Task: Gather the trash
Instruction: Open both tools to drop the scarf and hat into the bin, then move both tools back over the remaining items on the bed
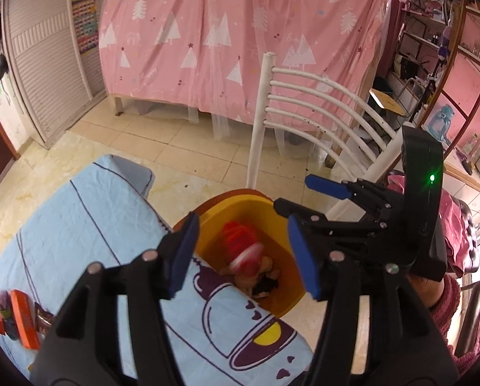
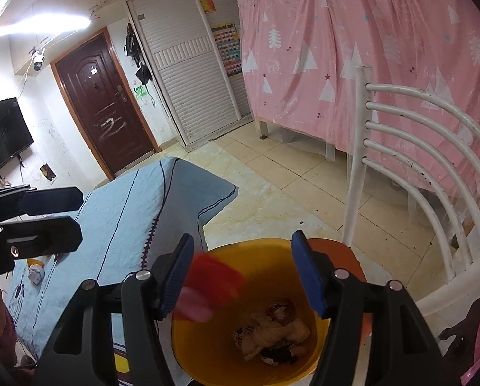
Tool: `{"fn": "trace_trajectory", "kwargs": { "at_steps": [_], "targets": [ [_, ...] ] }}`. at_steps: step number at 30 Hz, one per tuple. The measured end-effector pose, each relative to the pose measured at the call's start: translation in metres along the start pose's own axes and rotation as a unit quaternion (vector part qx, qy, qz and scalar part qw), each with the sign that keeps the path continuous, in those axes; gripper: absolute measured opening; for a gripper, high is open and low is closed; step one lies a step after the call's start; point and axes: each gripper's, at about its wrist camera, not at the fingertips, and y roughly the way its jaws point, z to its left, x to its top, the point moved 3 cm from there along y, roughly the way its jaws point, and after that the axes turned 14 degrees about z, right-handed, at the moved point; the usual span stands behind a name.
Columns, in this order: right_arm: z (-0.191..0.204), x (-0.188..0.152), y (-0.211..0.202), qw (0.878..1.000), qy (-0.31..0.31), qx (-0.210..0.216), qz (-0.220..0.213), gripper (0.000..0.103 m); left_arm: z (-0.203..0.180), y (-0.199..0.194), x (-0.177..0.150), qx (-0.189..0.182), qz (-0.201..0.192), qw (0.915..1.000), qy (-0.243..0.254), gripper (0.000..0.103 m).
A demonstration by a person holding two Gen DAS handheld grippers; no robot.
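While red wrapper [image 2: 212, 284] blurs over yellow bin [image 2: 227, 357] | both grippers [image 1: 243, 254] [image 2: 243, 275] wide, empty | chair [image 2: 397, 148] beside rim

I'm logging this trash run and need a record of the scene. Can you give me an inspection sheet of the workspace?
Surface: table under a light blue printed cloth.
Job's things: yellow bin holding scraps; red wrapper, blurred, above it; crumpled paper and orange box on the cloth.
Clutter: small packets beside the box.
Grippers: left gripper open, empty; right gripper open above the bin.
Cables: nothing seen near the table.
Surroundings: white chair, pink curtain, brown door, tiled floor.
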Motion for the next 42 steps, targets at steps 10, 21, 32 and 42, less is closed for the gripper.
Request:
{"fn": "trace_trajectory", "kwargs": {
  "at_steps": [10, 21, 32, 42],
  "targets": [
    [0.015, 0.004, 0.002, 1.000, -0.015, 0.000, 0.003, 0.057, 0.015, -0.016, -0.012, -0.002, -0.010, 0.9997, -0.021, 0.055],
    [0.055, 0.017, 0.003, 0.999, -0.053, -0.001, 0.006, 0.057, 0.058, -0.040, -0.036, 0.002, -0.033, 0.9971, -0.068, 0.056],
    [0.124, 0.034, 0.011, 0.994, -0.112, 0.009, 0.011, 0.057, 0.134, -0.081, -0.076, 0.036, -0.066, 0.9865, -0.145, 0.062],
    [0.221, 0.038, 0.040, 0.980, -0.193, 0.037, 0.039, 0.057, 0.202, -0.114, -0.121, 0.068, -0.081, 0.9738, -0.201, 0.062]
  ]
}}
